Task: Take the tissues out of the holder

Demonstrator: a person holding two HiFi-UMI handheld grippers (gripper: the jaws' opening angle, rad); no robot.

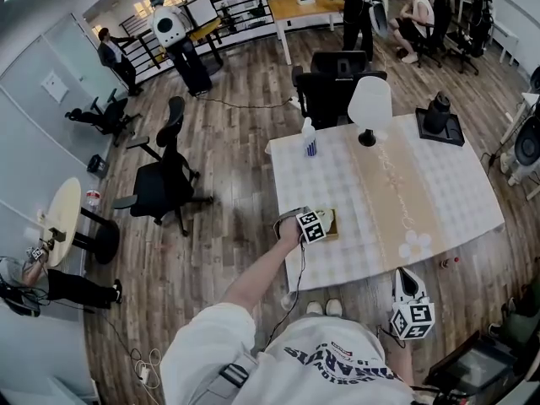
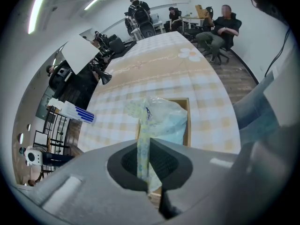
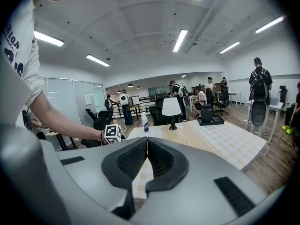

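Observation:
A small wooden holder (image 1: 332, 224) sits near the front left edge of the checkered table (image 1: 380, 201). In the left gripper view, a pale floral tissue pack (image 2: 161, 118) stands in the holder (image 2: 188, 121). My left gripper (image 2: 149, 146) is shut on a pulled-up strip of the pack's wrapper. From the head view its marker cube hides the pack, with the left gripper (image 1: 310, 225) right over the holder. My right gripper (image 1: 411, 304) hangs below the table's front edge, close to my body. The right gripper (image 3: 146, 146) is shut with nothing between its jaws.
A white lamp (image 1: 369, 106) and a spray bottle (image 1: 310, 137) stand at the table's far side, and a black object on a tray (image 1: 438, 116) is at the far right corner. Office chairs (image 1: 337, 78) are behind the table, another chair (image 1: 160, 184) to the left. People stand farther back.

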